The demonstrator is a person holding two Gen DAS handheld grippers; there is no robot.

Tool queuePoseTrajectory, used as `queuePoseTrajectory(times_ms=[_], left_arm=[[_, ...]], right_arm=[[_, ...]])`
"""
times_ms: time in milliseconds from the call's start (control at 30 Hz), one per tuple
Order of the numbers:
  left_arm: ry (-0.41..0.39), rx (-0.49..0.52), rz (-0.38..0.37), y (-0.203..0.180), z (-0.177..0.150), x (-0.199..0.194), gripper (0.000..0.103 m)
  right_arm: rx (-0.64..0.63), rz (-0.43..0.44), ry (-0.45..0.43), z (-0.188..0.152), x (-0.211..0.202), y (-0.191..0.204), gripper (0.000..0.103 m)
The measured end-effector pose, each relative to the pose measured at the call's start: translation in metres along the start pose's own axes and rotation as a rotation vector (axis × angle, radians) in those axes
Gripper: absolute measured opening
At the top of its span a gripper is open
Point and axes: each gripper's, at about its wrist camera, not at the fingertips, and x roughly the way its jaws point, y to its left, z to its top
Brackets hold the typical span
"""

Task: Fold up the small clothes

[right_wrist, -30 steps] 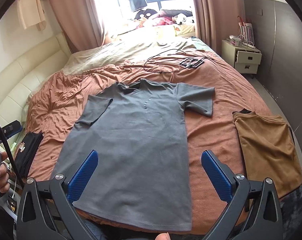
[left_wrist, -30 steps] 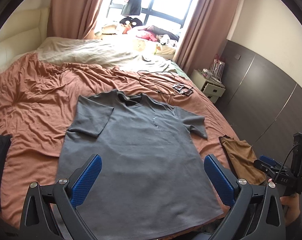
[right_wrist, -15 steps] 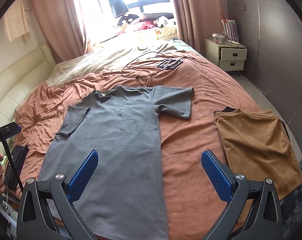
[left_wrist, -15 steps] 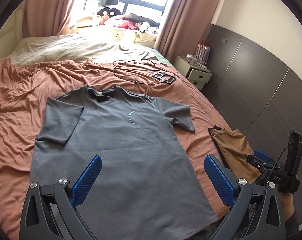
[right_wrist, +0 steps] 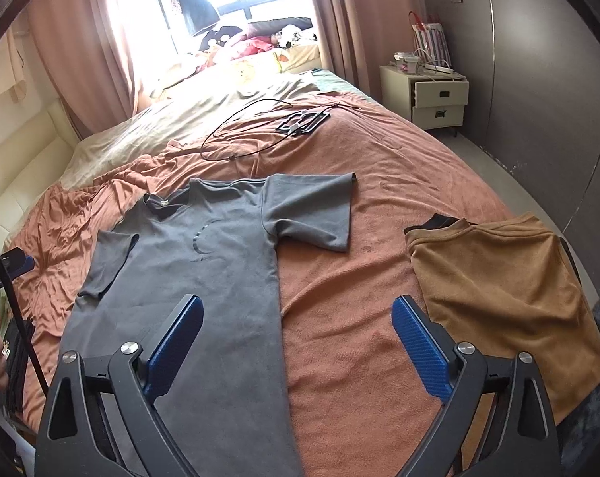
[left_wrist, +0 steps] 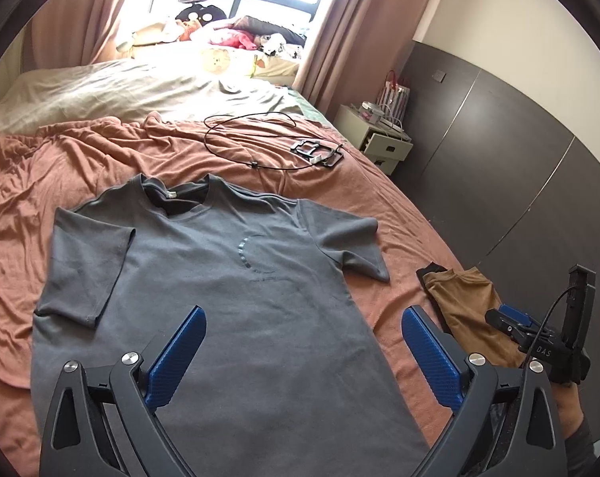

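A grey T-shirt point(left_wrist: 240, 298) lies flat, front up, on the rust-coloured bed sheet point(left_wrist: 29, 183), collar towards the window. My left gripper point(left_wrist: 303, 318) hovers open over the shirt's lower body, with nothing between the blue pads. My right gripper point(right_wrist: 296, 306) hangs over the shirt's point(right_wrist: 204, 278) right side edge, one finger above the cloth and the other above bare sheet. Its jaws are closing but still stand wide, and the pads press on nothing. In the left wrist view the right gripper point(left_wrist: 538, 342) shows at the bed's right edge.
A folded brown garment point(right_wrist: 498, 290) lies on the sheet right of the shirt. A black cable loop and a small black frame point(right_wrist: 301, 121) lie beyond the collar. A white nightstand point(right_wrist: 435, 99) stands by the dark wall. A dark garment point(right_wrist: 13, 357) sits at the left bed edge.
Both grippers have come lower and closer to the shirt. The right one has shifted right, from over the shirt's body to its side edge, and its fingers stand slightly closer together.
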Motion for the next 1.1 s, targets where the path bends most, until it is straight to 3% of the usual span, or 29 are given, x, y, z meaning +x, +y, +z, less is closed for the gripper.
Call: queuePoseTrajectory(times_ms=[200,400,567,800,967,1100], left_arm=[[0.050,0.017,-0.026,-0.001,0.017,0.042,0.087],[0.108,0.072,-0.038,-0.002,0.030,0.087,0.071],[0.144,0.081,-0.038,0.006,0.039,0.123,0.059],[0.174,0.084,-0.008,0.018,0.054,0.173,0.053],[0.180,0.060,-0.015,0.025,0.061,0.207,0.038],[0.200,0.064,-0.024,0.027,0.058,0.237,0.035]], right_arm=[[0.048,0.013,0.030,0.024,0.029,-0.009,0.084],[0.112,0.040,0.082,0.048,0.078,-0.024,0.068],[0.135,0.046,0.116,0.069,0.121,-0.030,0.066],[0.158,0.065,0.158,0.086,0.176,-0.036,0.053],[0.177,0.029,0.170,0.094,0.216,-0.051,0.044],[0.221,0.058,0.183,0.098,0.246,-0.066,0.036]])
